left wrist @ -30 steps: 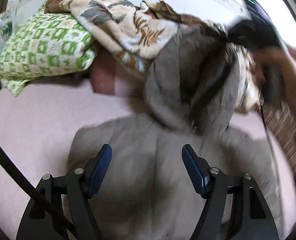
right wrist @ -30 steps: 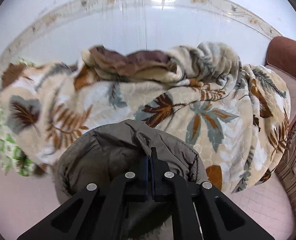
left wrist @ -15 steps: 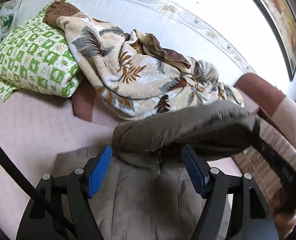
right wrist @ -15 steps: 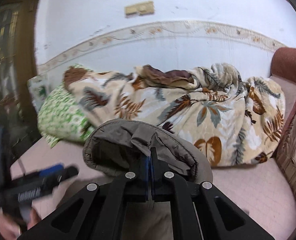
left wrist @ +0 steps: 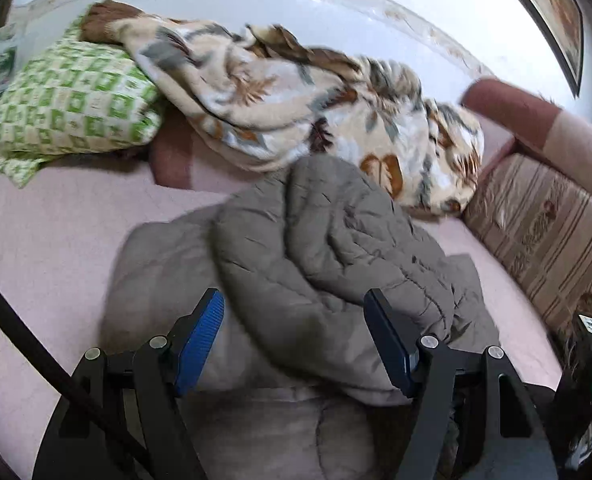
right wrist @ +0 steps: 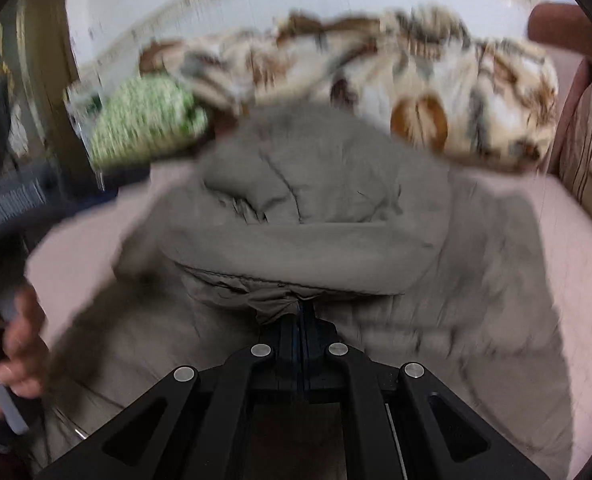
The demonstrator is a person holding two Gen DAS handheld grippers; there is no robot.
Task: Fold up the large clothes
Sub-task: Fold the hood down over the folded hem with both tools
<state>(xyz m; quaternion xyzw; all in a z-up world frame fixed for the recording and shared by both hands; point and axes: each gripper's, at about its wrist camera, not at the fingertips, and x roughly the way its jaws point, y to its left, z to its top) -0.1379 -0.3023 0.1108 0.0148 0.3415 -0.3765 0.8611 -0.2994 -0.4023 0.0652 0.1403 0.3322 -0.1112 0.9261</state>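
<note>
A grey quilted jacket (left wrist: 320,248) lies on the pink mattress (left wrist: 56,240), its upper part folded down over its body. My left gripper (left wrist: 296,340) is open, its blue pads on either side of the folded edge, holding nothing. My right gripper (right wrist: 301,312) is shut on the jacket's hood edge (right wrist: 284,300) and holds it low over the jacket body (right wrist: 476,280). The right wrist view is blurred by motion.
A leaf-patterned blanket (left wrist: 316,112) and a green checked pillow (left wrist: 72,108) lie at the back against the wall. A striped sofa arm (left wrist: 544,232) runs along the right. A hand (right wrist: 20,340) and the other gripper show at the left of the right wrist view.
My right gripper has carried the hood forward and down, folding the jacket's top over its body. My left gripper has stayed open above the jacket.
</note>
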